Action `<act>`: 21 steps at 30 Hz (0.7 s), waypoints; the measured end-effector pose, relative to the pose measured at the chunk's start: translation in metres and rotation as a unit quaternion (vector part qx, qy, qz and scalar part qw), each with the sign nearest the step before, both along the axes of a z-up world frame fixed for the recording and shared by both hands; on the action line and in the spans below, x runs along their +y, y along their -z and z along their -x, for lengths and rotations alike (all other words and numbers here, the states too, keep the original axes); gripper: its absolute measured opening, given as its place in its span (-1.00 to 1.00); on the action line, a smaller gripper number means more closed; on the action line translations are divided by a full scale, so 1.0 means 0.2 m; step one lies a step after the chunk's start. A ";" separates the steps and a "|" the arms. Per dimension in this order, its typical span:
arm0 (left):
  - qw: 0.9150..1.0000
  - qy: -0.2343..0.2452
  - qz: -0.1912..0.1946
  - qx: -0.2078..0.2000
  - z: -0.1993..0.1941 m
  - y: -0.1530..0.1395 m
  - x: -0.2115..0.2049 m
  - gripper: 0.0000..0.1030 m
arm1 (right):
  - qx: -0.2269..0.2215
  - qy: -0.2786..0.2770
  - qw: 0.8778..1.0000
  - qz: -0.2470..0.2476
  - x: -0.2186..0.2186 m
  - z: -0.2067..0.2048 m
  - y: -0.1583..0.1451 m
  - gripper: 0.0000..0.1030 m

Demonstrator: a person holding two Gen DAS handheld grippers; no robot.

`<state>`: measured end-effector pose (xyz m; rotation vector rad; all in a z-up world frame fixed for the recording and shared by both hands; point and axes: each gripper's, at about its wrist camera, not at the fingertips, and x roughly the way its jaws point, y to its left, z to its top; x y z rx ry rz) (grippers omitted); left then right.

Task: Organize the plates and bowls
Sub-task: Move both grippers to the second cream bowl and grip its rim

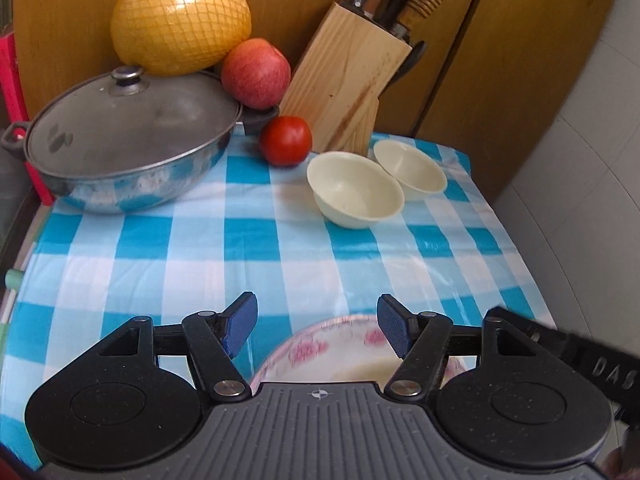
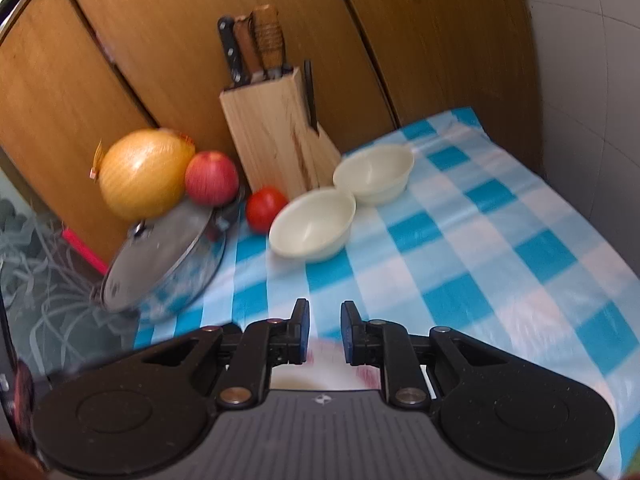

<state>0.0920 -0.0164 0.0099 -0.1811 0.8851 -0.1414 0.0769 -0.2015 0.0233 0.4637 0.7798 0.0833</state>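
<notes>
A plate [image 1: 320, 344] with pink flowers lies on the blue and white checked cloth [image 1: 168, 264], right under both claws. The left claw [image 1: 318, 330] is open wide above the plate's rim and holds nothing. The right claw [image 2: 325, 330] is almost closed, with only a thin gap; the plate's rim shows blurry behind that gap, and I cannot tell if it is pinched. 2 cream bowls [image 1: 354, 194] [image 1: 410, 170] sit side by side, touching, at the far end near the knife block [image 1: 344, 92], well apart from the plate. A tomato [image 1: 285, 141] sits just beside the nearer bowl. The bowls look the same size, so they could likely stack.
</notes>
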 end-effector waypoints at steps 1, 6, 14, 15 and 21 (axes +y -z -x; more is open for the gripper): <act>1.000 -0.003 0.001 0.002 -0.03 0.00 -0.01 0.42 | 0.003 0.005 1.000 0.000 -0.02 -0.04 0.01 -0.67; 1.000 -0.016 0.004 0.014 -0.19 0.04 -0.04 0.45 | 0.024 0.010 1.000 -0.014 -0.09 -0.19 0.04 -0.67; 1.000 -0.010 0.000 0.020 -0.34 0.07 -0.08 0.46 | 0.036 0.015 0.999 -0.003 -0.07 -0.36 0.08 -0.67; 1.000 -0.010 0.000 0.019 -0.35 0.07 -0.09 0.47 | 0.036 0.015 0.999 0.000 -0.07 -0.37 0.09 -0.67; 1.000 -0.013 -0.001 0.023 -0.44 0.09 -0.08 0.47 | 0.035 0.013 0.999 0.008 -0.02 -0.48 0.11 -0.67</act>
